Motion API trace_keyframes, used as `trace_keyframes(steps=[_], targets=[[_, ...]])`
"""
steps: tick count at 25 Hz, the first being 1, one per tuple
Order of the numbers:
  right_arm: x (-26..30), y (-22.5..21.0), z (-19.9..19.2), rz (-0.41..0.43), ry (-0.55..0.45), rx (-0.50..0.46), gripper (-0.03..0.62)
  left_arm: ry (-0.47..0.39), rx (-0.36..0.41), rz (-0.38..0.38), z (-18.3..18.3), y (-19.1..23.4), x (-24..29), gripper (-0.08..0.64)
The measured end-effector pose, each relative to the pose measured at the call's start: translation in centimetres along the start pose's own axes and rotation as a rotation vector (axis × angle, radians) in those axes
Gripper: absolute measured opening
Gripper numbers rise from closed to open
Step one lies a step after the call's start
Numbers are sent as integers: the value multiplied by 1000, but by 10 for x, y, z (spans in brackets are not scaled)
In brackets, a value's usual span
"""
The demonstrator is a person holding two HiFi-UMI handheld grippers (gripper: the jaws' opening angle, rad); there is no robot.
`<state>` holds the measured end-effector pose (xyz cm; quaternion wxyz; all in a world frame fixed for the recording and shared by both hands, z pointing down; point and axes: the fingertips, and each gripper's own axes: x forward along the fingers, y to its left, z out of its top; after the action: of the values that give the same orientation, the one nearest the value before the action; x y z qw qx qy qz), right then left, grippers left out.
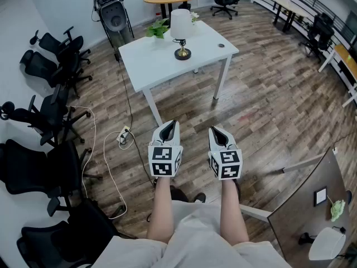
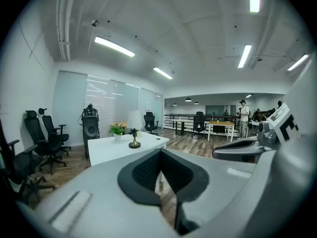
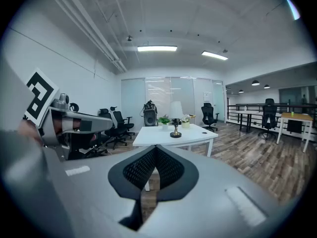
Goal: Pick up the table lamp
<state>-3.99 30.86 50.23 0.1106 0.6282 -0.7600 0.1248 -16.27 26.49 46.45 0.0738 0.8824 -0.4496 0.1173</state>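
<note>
The table lamp [image 1: 181, 33], white shade on a brass base, stands upright at the middle of a white table [image 1: 156, 63] across the room. It also shows small and far off as the lamp [image 2: 134, 131] in the left gripper view and the lamp [image 3: 176, 119] in the right gripper view. My left gripper [image 1: 171, 124] and right gripper [image 1: 215, 131] are held side by side over the wooden floor, well short of the table. Both are shut with nothing in them. In their own views the left gripper [image 2: 160, 152] and right gripper [image 3: 156, 148] point toward the table.
A potted plant [image 1: 158, 28] sits behind the lamp, and a small dark disc [image 1: 221, 45] lies on the table's right. Black office chairs [image 1: 53, 113] line the left wall. A cable and power strip [image 1: 124, 135] lie on the floor. A person [image 2: 243, 117] stands far off.
</note>
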Motion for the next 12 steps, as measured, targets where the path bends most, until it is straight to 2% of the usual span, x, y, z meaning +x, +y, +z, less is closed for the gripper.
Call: trace_keyframes(steps=[3,6,12], targets=[[4,-6,-2,-1,-4,33,25,31,49,-20,1,-5,5,0],[10,-8,-1,-1,-4,38,25,56,55,-61,0,-6,9,0],[44,-16,7,-6,-41,103,25,72,50,-44,-3,22,31,0]])
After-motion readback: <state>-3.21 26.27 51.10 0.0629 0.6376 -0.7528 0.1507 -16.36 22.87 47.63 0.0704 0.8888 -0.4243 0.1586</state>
